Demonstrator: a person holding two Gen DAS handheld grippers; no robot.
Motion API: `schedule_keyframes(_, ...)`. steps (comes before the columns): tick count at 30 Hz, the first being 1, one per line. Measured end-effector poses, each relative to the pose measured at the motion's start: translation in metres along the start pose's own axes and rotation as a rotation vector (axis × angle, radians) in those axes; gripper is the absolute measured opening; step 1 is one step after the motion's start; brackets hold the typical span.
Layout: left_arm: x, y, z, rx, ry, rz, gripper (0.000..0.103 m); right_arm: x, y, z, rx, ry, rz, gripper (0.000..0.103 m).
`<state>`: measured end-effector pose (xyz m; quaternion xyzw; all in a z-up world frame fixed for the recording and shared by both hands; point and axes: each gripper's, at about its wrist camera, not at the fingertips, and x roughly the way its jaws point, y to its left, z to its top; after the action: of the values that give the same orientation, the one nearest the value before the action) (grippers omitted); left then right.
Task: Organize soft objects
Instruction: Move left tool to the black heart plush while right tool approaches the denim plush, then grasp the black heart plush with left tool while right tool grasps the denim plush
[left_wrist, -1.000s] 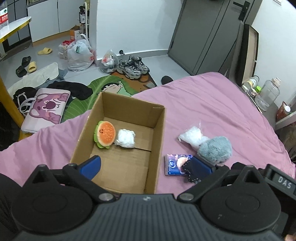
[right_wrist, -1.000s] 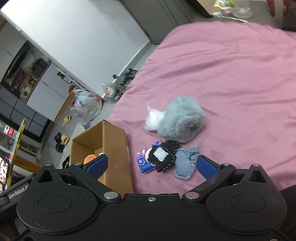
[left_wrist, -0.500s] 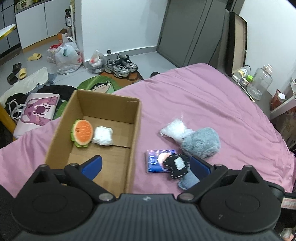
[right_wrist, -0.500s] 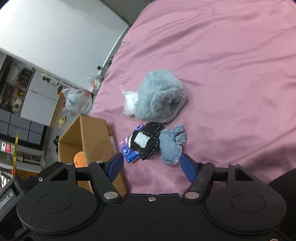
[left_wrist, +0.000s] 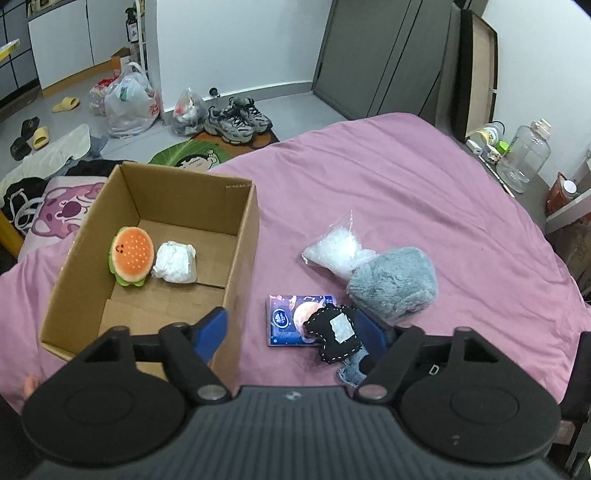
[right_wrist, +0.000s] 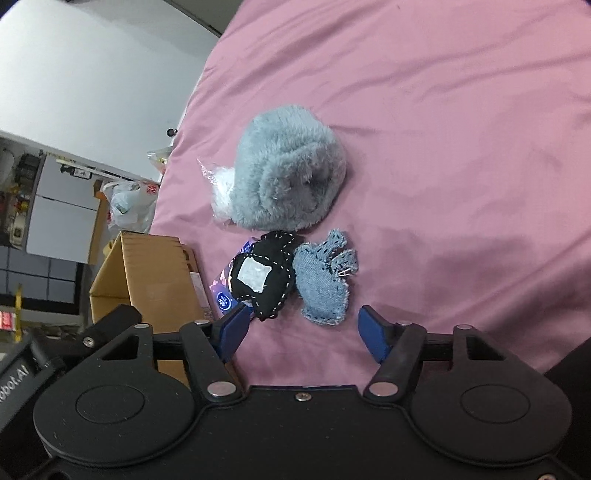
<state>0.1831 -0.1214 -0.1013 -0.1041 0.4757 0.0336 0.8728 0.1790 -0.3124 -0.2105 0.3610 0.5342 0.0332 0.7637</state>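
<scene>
Right gripper (right_wrist: 302, 330) at bottom centre, blue fingers (right_wrist: 372, 334) spread wide over pink bedsheet (right_wrist: 443, 110). Between them, just above: denim pouch (right_wrist: 324, 280) touching black stitched pouch (right_wrist: 264, 278). Grey fluffy plush (right_wrist: 288, 170) mid-frame. Cardboard box (right_wrist: 147, 273) at left.

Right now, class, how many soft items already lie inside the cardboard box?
2: a burger plush by the left wall of the cardboard box, and a white wrapped bundle touching its right side. The near corner is hidden by the left gripper.
</scene>
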Motion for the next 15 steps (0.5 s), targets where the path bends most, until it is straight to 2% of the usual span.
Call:
schedule_keyframes(7,0.013,-0.003,0.001,-0.025,0.027,-0.014,0.063,0.015,-0.009,0.007,0.069,0.025,0.009,0.056)
schedule_keyframes(15,0.025,-0.011,0.005,-0.037,0.034,-0.005,0.062,0.030,-0.015,0.013,0.113,0.053,-0.009,0.056)
